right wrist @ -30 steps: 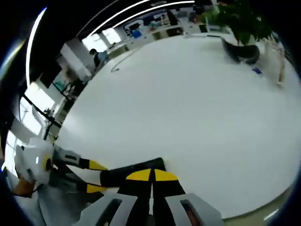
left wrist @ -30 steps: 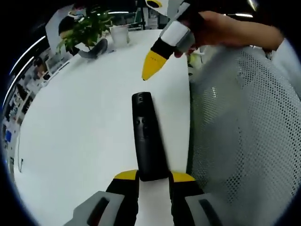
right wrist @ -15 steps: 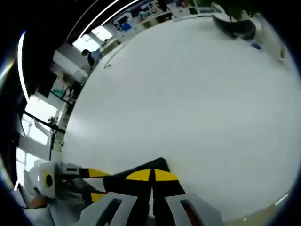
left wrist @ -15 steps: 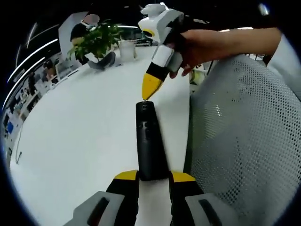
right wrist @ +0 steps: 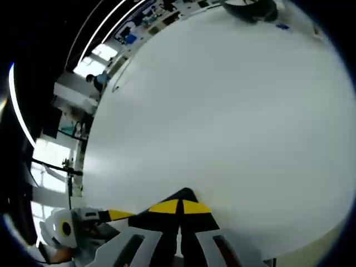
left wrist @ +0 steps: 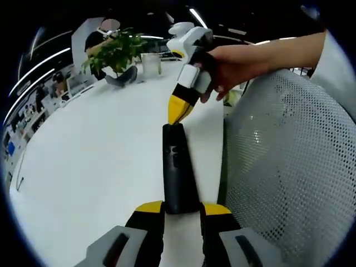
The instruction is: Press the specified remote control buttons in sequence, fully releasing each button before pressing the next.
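Note:
A long black remote control [left wrist: 177, 167] points away from me above the white table [left wrist: 94, 144], and my left gripper [left wrist: 181, 209] is shut on its near end. My right gripper [left wrist: 179, 113], held by a hand, comes down from above with its yellow tips together on the remote's far end. In the right gripper view, my right gripper [right wrist: 179, 207] is shut, its yellow tips resting on the black remote [right wrist: 161, 219]. The left gripper [right wrist: 105, 217] reaches in there from the lower left.
A grey mesh chair back [left wrist: 283, 167] stands close on the right. A potted plant [left wrist: 114, 53], a white cup [left wrist: 151, 63] and a dark curved object [left wrist: 123, 78] stand at the table's far end. Shelves and office furniture lie beyond the table.
My right gripper has come down from above the table to the remote's far end. The left gripper still holds the remote the same way. Both views have tilted.

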`<state>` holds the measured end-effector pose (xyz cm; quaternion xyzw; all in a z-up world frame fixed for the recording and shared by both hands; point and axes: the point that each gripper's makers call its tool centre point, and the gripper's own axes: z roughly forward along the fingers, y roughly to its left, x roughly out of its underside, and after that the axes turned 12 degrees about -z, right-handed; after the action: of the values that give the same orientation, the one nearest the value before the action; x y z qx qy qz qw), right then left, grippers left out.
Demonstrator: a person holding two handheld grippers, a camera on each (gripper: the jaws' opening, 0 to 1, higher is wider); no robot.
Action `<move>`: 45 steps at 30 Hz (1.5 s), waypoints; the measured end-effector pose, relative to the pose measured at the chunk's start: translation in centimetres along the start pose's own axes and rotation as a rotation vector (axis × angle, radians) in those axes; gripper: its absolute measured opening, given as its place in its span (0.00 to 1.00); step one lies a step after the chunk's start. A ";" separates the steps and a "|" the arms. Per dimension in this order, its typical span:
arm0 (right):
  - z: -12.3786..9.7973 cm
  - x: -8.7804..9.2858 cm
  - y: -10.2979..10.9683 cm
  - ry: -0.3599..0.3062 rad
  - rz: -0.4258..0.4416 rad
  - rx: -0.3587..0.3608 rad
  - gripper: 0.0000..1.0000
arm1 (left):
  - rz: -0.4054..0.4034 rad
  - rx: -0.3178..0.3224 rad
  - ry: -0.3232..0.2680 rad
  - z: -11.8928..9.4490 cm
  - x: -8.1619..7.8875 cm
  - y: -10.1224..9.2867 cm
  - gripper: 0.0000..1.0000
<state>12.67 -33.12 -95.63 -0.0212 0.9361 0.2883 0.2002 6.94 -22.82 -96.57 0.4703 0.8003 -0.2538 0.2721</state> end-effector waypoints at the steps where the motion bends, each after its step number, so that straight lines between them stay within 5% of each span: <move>1: 0.0 0.0 0.0 -0.004 0.010 0.001 0.00 | -0.002 -0.001 -0.004 0.1 -0.1 0.0 0.24; 15: 0.0 -0.4 0.0 -0.032 -0.045 0.041 0.00 | 0.024 0.002 -0.031 0.7 -1.0 0.3 0.25; 22: 0.1 -0.4 0.1 -0.035 -0.007 0.037 0.00 | 0.032 0.004 -0.032 0.7 -1.0 0.3 0.25; 35: 0.1 -0.2 0.3 0.020 -0.131 0.082 0.00 | 0.004 0.020 -0.040 0.6 -0.9 0.4 0.25; 45: 0.2 0.5 0.7 0.067 -0.127 0.047 0.00 | 0.014 0.030 -0.038 0.7 -0.8 0.2 0.24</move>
<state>12.22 -32.39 -95.62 -0.0856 0.9456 0.2523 0.1869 7.54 -23.70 -96.54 0.4749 0.7877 -0.2727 0.2821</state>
